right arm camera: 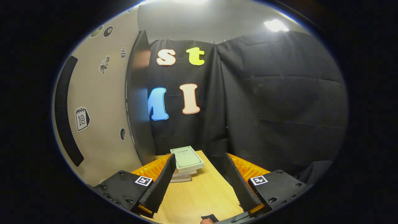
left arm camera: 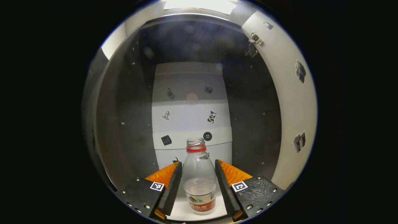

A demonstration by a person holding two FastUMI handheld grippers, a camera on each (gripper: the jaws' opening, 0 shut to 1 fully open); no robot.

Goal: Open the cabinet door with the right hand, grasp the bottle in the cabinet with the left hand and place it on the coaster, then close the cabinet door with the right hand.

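In the left gripper view the left tongs (left arm camera: 198,174) reach into the open cabinet (left arm camera: 124,102), and the bottle (left arm camera: 199,177) stands upright between the two fingers (left arm camera: 172,186). The fingers flank the bottle closely on both sides, yet whether they press on it cannot be told — a thin gap seems to show on each side. The bottle is clear plastic, uncapped, with a red ring (left arm camera: 196,149) below its open mouth and a label (left arm camera: 201,202) low on its body. It rests on the cabinet's pale floor (left arm camera: 180,211), near the front. The cabinet's inner side walls are dark; its back wall (left arm camera: 191,118) is pale and carries small stickers, among them a round button-like one (left arm camera: 207,136) just behind the bottle's mouth. On the right the open door (left arm camera: 292,102) swings outward, pale, with a hinge (left arm camera: 255,42) near its top and stickers on its inner face.

In the right gripper view the right tongs (right arm camera: 199,183) stand apart, holding nothing, above a wooden worktop (right arm camera: 202,196). A small stack of books (right arm camera: 186,163) lies on the worktop's far part, between the fingers (right arm camera: 161,183) and beyond their tips. To the left is the door's pale outer face with a dark handle (right arm camera: 63,115) and stickers — its dark edge (right arm camera: 138,102) turns toward the cloth wall.
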